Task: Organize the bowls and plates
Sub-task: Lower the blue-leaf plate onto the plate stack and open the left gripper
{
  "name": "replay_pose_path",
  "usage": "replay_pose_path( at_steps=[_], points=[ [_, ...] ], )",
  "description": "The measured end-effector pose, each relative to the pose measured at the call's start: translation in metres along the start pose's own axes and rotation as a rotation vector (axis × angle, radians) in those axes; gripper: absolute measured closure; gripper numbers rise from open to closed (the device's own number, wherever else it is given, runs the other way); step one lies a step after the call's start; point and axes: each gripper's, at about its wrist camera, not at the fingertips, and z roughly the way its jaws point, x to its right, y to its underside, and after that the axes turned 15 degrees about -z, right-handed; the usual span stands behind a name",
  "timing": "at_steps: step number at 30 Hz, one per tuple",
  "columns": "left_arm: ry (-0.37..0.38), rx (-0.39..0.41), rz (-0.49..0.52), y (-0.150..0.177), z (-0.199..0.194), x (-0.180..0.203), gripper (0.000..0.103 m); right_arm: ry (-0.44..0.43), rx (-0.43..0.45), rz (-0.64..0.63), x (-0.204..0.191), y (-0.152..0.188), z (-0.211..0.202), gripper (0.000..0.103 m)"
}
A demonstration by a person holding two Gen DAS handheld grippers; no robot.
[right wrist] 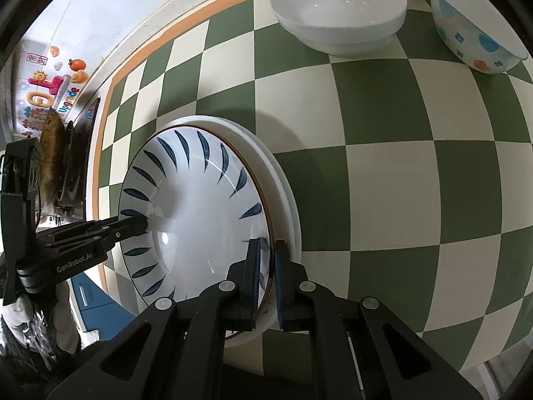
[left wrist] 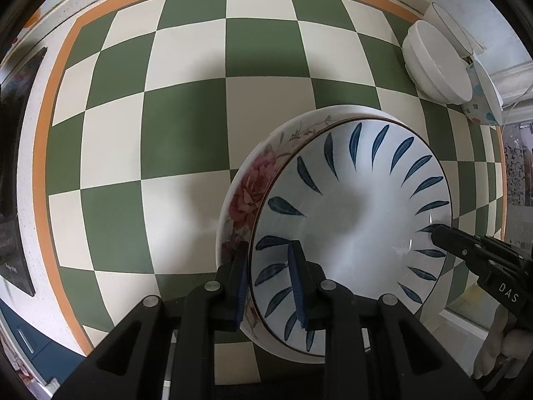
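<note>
We pinch the leaf bowl (left wrist: 359, 220) rim with our left hand-held gripper (left wrist: 269, 286) and right hand-held gripper (right wrist: 266, 280). It sits in the flower bowl (left wrist: 246, 193). Past our right hand-held gripper, white bowls (right wrist: 339, 16) and a dotted bowl (right wrist: 473, 33) wait.

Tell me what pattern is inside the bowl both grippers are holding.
Dark blue leaf strokes radiating on white inside the bowl; clearest in the left wrist view.

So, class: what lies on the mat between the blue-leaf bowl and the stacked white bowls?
Nothing: in the right wrist view, only bare checkered mat separates the blue-leaf bowl from the stacked white bowls.
</note>
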Motion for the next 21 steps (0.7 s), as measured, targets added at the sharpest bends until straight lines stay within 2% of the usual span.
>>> replay_pose_path(
  at_steps=[9, 16, 21],
  points=[
    [0.003, -0.013, -0.063, 0.0, -0.001, -0.012, 0.081, 0.024, -0.026, -0.01, -0.007, -0.006, 0.001, 0.084],
    [-0.017, -0.012, -0.108, 0.0, -0.002, -0.013, 0.081, 0.042, -0.063, -0.03, -0.01, -0.01, 0.001, 0.084],
    [-0.02, -0.001, -0.152, 0.001, -0.005, -0.014, 0.081, 0.014, -0.072, -0.003, -0.004, -0.012, -0.003, 0.084]
  ],
)
